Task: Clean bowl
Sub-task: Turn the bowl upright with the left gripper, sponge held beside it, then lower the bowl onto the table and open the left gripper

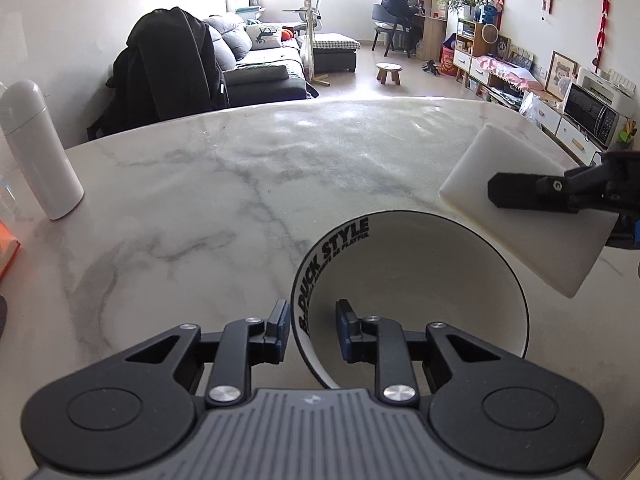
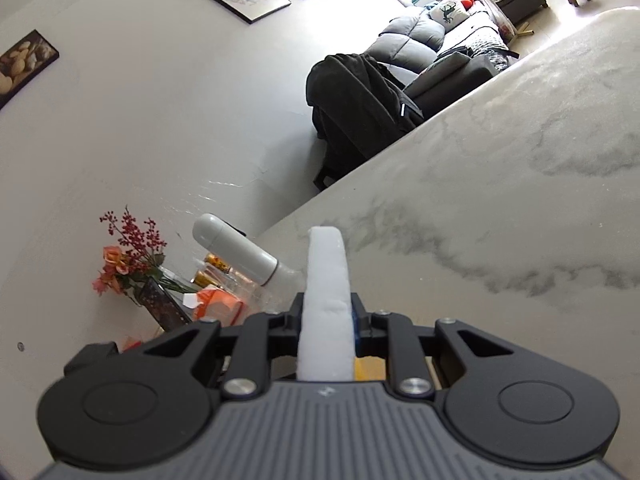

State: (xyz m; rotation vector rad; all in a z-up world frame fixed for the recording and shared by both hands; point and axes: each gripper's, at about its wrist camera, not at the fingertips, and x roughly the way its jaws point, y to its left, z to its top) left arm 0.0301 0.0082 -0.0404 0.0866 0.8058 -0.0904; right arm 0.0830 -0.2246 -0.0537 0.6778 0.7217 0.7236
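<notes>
Right gripper (image 2: 326, 320) clamps white sponge (image 2: 327, 300) edge-on, sticking forward over marble table (image 2: 500, 200). White bottle (image 2: 236, 250), orange packet (image 2: 218, 306), flowers (image 2: 128, 256) sit at left.

Black capitals reading "B.DUCK STYLE" are running along the inside wall of the white bowl (image 1: 420, 280), just under its dark rim on the left side. Directly below that line, a second, smaller line of black lettering is following the same curve, but it is showing too small and distorted to read with certainty. Nothing else is showing legible text: the marks on the gold cans (image 2: 216, 268) beside the white flask (image 2: 240, 252) are too blurred to make out.
</notes>
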